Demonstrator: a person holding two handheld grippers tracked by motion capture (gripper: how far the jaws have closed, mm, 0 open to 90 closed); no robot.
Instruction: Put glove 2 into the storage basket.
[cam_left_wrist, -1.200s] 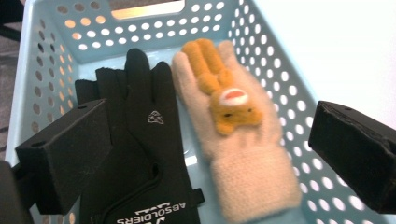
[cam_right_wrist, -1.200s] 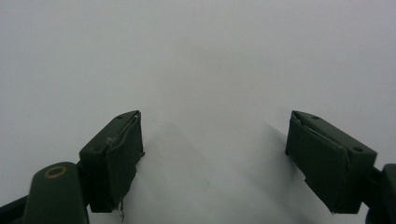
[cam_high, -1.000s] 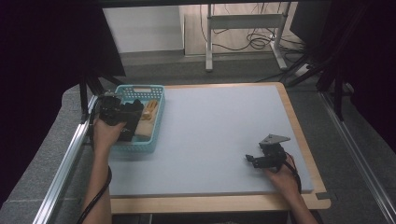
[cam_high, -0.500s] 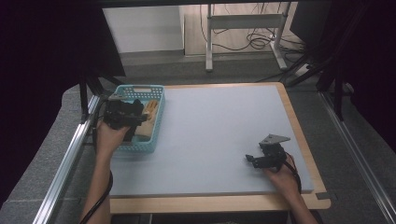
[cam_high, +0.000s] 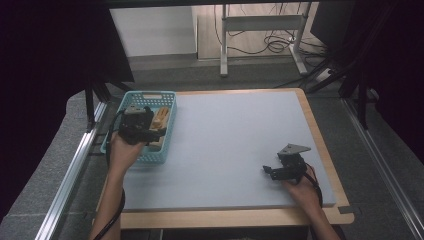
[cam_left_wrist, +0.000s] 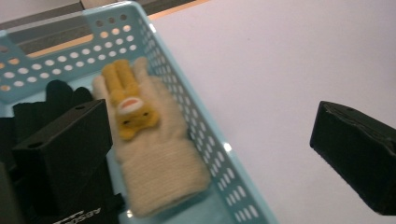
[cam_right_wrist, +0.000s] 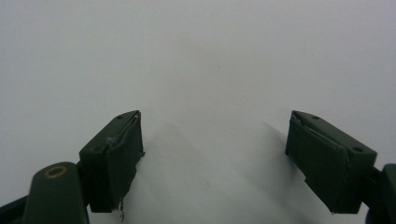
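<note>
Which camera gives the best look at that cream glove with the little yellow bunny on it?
The left gripper view: the cream glove lies close up in the blue basket, its yellow bunny plain to see. The high view shows it as a small pale strip beside the left gripper. The right gripper view faces bare table.

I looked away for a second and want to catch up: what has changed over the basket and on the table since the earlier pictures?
The left gripper drew back slightly toward the person over the blue basket, its jaws open and holding nothing. The cream glove with the yellow rabbit and the black glove lie in the basket as before. The right gripper stayed open on the grey table.
</note>
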